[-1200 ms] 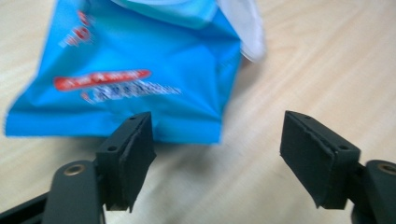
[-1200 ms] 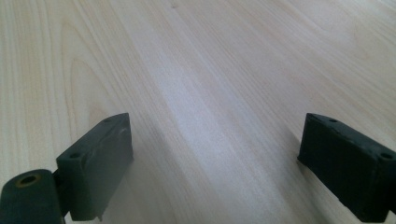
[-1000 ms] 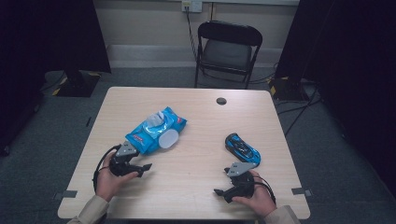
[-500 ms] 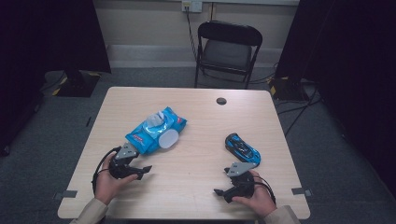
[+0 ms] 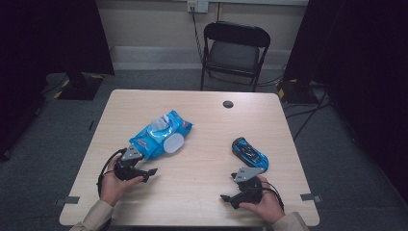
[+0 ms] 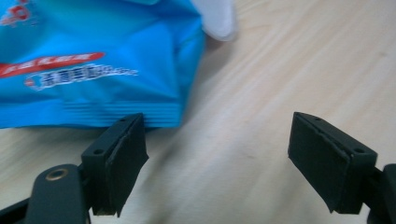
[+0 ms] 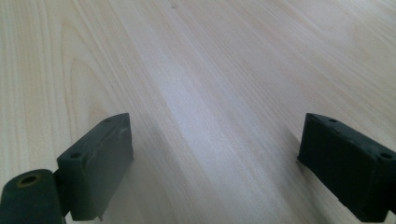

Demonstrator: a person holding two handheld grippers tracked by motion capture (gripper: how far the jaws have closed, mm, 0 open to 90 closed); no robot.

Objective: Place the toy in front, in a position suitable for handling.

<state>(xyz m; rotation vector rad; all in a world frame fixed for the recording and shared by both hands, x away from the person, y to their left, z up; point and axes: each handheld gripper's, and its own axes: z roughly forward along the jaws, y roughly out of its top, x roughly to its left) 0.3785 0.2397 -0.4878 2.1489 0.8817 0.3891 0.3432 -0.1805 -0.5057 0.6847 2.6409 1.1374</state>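
a pale wood-grain table (image 5: 202,192) fills the near ground; grey carpet surrounds it, with dark curtains at both sides of the room. near edge: two hands enter from below, each holding a two-jaw gripper low over the tabletop. the left gripper (image 5: 144,173) is held in the left hand (image 5: 113,185), its jaws spread wide with nothing between them; in the left gripper view the gripper (image 6: 217,154) shows bare wood in the gap, and one jaw tip lies just beside the crimped edge of the blue wipes pack (image 6: 88,65), contact not discernible. the right gripper (image 5: 230,198) is held in the right hand (image 5: 264,207), jaws likewise wide apart and empty; the right gripper view shows the gripper (image 7: 215,163) over bare wood grain. mid table: the blue wipes pack (image 5: 161,134) lies flat at left, a white oval flap (image 5: 173,143) on its near end. a blue and black toy car (image 5: 249,153) lies at right, just beyond the right gripper. far table: a small dark round disc (image 5: 228,104) near the far edge. beyond: a black folding chair (image 5: 234,53) against a pale wall, a wall outlet (image 5: 197,6) above it, and cables (image 5: 308,115) on the floor at right.
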